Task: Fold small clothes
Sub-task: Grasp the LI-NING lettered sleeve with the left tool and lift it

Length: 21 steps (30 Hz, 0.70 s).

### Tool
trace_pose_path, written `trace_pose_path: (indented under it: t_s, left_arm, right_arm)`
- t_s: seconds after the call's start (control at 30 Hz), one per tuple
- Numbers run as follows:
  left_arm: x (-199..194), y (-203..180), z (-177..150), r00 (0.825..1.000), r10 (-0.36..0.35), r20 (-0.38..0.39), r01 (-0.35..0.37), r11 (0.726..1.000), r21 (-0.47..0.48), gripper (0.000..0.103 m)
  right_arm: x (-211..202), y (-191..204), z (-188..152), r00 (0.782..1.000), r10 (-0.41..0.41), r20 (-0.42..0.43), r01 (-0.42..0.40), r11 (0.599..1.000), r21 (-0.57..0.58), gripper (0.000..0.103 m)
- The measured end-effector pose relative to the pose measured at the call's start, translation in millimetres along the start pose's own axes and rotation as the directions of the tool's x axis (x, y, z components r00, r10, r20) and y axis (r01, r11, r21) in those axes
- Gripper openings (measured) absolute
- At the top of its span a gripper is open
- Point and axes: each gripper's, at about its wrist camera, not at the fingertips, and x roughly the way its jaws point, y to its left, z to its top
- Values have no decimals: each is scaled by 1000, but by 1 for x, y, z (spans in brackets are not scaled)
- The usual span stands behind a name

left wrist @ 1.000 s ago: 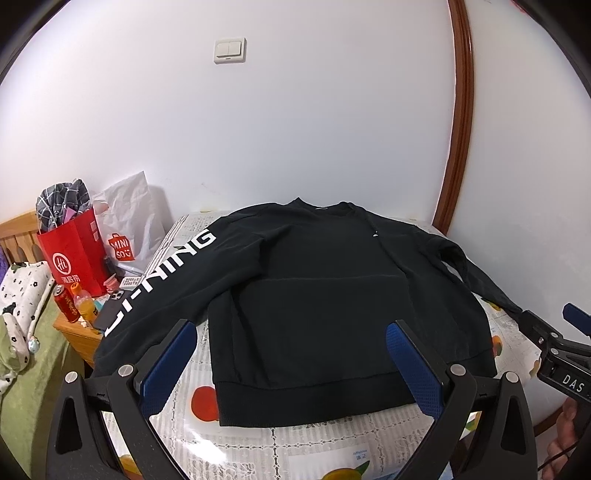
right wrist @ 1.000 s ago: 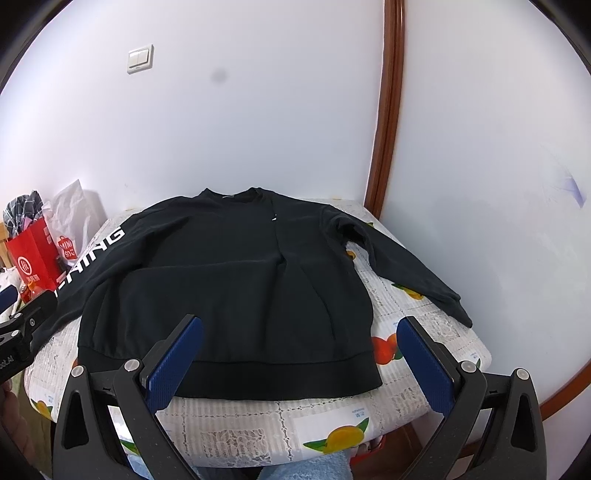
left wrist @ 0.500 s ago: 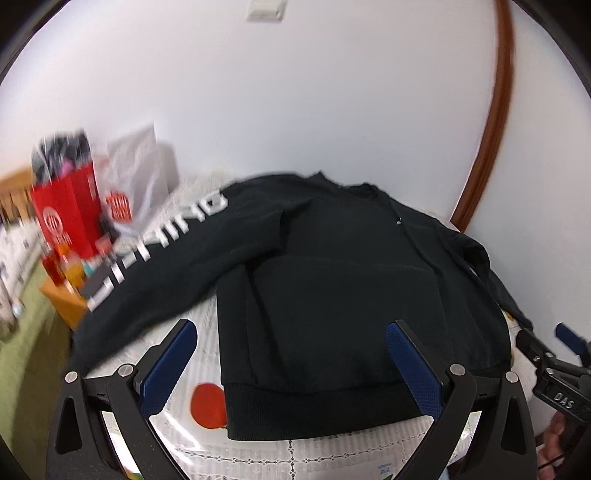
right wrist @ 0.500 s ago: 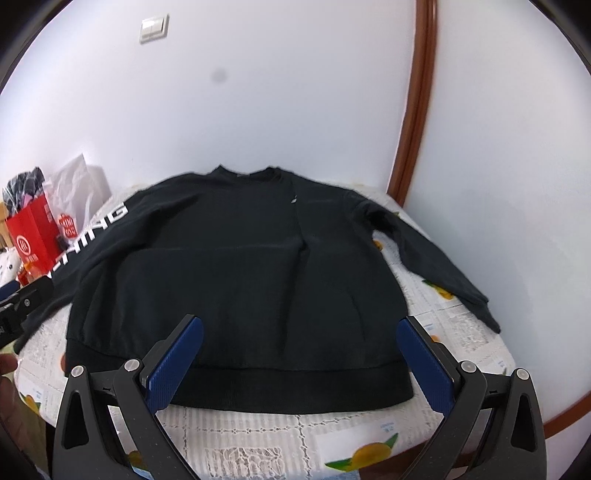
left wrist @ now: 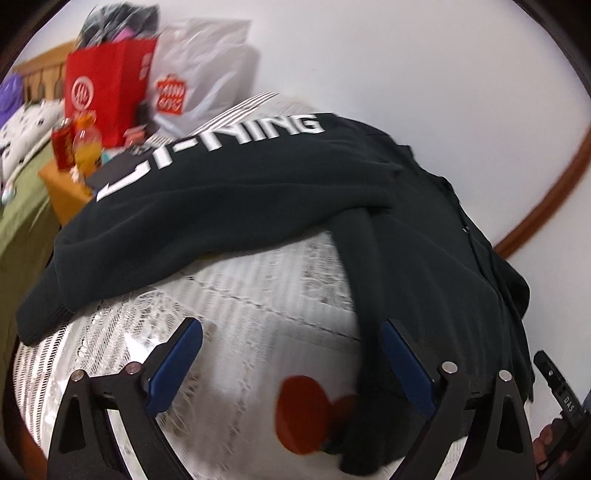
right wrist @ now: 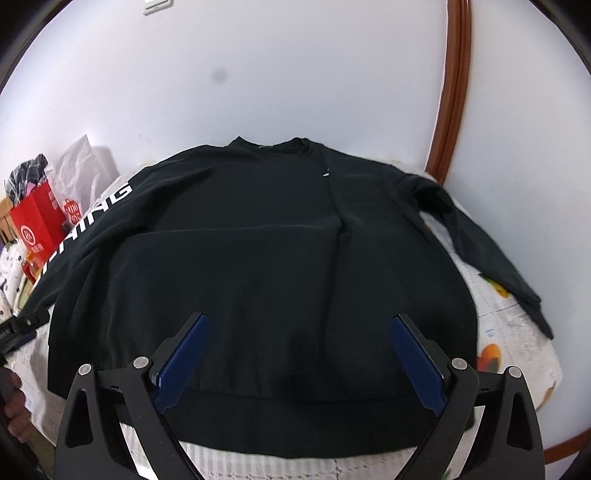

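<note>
Nearest, we list our left gripper (left wrist: 291, 363), jaws spread wide and holding nothing, over the tablecloth (left wrist: 258, 306) at the sweatshirt's lower left corner. Its right pad (left wrist: 404, 363) sits against the dark side edge of the garment; whether it touches the cloth we cannot tell. The picture is blurred.

Our right gripper (right wrist: 299, 363), likewise spread and empty, hangs over the sweatshirt (right wrist: 258, 266) just above the ribbed hem (right wrist: 295, 421).

Item: one black sweatshirt, lying flat and face up on the table, hem toward us, collar (right wrist: 269, 144) toward the wall. The left sleeve (left wrist: 207, 199), with white "LI-NING" lettering, runs out to the table's left edge, its cuff (left wrist: 40, 314) hanging over the rim. The right sleeve (right wrist: 476, 243) angles out to the table's right side, cuff at the edge.

Item: white lace-pattern tablecloth with fruit prints (left wrist: 303, 413).

Beyond the table's left side: a can (left wrist: 62, 147) and an orange bottle (left wrist: 86, 146) on a small wooden stand (left wrist: 62, 188), then a red bag (left wrist: 107, 92) and a white bag (left wrist: 199, 74) against the wall.

Farthest: a white wall (right wrist: 295, 74), a light switch (right wrist: 159, 4), and a brown wooden trim (right wrist: 452, 92).
</note>
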Motion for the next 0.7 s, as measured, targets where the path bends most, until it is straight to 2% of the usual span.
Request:
trace_pose_path:
  t_s: [0.2, 0.33, 0.4, 0.5, 0.57, 0.6, 0.63, 0.67, 0.7]
  left_arm:
    - [8, 21, 10, 995, -89, 49, 94, 989, -114, 91]
    - [20, 22, 25, 996, -55, 69, 67, 983, -172, 83]
    - [26, 22, 34, 998, 2, 66, 11, 980, -199, 73]
    - [34, 27, 46, 995, 55, 79, -34, 969, -246, 57]
    - [38, 30, 52, 989, 128, 76, -101, 954, -281, 31]
    - [40, 33, 54, 984, 162, 74, -134, 946, -295, 25]
    - [42, 34, 56, 981, 178, 73, -149, 943, -297, 13]
    - [46, 35, 60, 979, 196, 63, -171, 943, -285, 8]
    - [48, 34, 63, 977, 204, 57, -183, 947, -265, 7]
  right_arm:
    - [24, -9, 5, 998, 5, -57, -3, 999, 35, 97]
    - [30, -18, 3, 996, -18, -82, 21, 999, 37, 97]
    - [30, -26, 4, 996, -47, -76, 51, 998, 42, 97]
    - [26, -43, 5, 995, -67, -79, 71, 996, 53, 97]
    - [24, -57, 7, 993, -92, -80, 97, 993, 65, 97]
    - [23, -65, 8, 991, -107, -82, 113, 991, 68, 97]
    - [22, -73, 9, 989, -121, -83, 126, 990, 69, 97]
    - [21, -81, 10, 987, -137, -84, 143, 987, 71, 97]
    - [21, -86, 11, 986, -145, -85, 151, 986, 72, 97]
